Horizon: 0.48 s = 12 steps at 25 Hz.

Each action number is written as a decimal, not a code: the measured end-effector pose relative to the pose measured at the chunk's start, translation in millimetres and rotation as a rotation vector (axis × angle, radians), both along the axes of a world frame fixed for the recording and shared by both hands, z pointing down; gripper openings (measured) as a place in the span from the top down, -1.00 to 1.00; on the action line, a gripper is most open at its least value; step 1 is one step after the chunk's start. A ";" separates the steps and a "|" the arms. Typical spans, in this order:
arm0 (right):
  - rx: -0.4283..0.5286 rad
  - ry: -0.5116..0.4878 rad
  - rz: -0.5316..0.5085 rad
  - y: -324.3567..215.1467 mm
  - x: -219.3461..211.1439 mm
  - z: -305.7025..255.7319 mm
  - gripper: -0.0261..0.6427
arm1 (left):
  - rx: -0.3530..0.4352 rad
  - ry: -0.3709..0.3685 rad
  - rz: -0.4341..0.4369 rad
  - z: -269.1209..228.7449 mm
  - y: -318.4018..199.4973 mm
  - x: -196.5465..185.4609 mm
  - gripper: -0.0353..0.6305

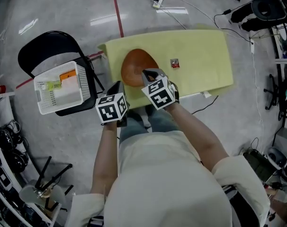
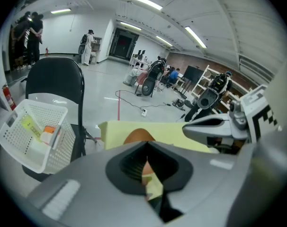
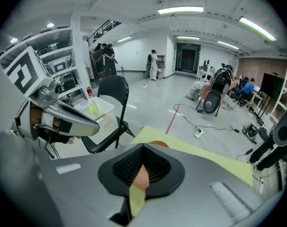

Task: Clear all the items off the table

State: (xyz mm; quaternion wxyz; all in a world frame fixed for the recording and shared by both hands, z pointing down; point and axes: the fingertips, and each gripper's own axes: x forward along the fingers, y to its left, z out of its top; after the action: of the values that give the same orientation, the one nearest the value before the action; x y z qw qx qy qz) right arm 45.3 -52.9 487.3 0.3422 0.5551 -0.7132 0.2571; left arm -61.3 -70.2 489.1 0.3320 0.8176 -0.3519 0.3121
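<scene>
Lowest in the head view and closest to the lens: pale shirt and two forearms reaching up-frame. Just above them, left hand-held gripper (image 1: 117, 88) and right hand-held gripper (image 1: 149, 74), both pressed together and carrying nothing. Same story in each gripper view, with only yellow cloth and a sliver of orange showing through the closed slit.

Poised at the near edge of the desk (image 1: 205, 56). Right one overlapping the lower right edge of the orange bowl (image 1: 134, 63) at centre frame; contact not clear. Small red-and-white packet (image 1: 174, 63) lying apart, to the right of the bowl. White basket (image 1: 58, 91) on the black chair (image 1: 44, 51) at left of frame, a few bits inside.

Judged as the approach to a pick, bowl and packet both yet to go. Next, probably: spread one pair of jaws, settle over the bowl's rim, pinch, lift, carry left towards the basket. Looks a wide load for that basket, so worth bringing the second hand in for support.
</scene>
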 end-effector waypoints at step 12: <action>-0.055 0.033 0.095 38.0 123.6 39.6 0.93 | -0.025 -0.005 0.063 30.5 26.8 102.0 0.87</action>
State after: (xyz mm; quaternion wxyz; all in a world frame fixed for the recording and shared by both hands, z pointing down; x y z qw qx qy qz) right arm 168.9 -14.8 526.8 0.3566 0.5830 -0.6728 0.2833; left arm 40.7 -43.4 519.6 0.3310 0.8234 -0.3229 0.3288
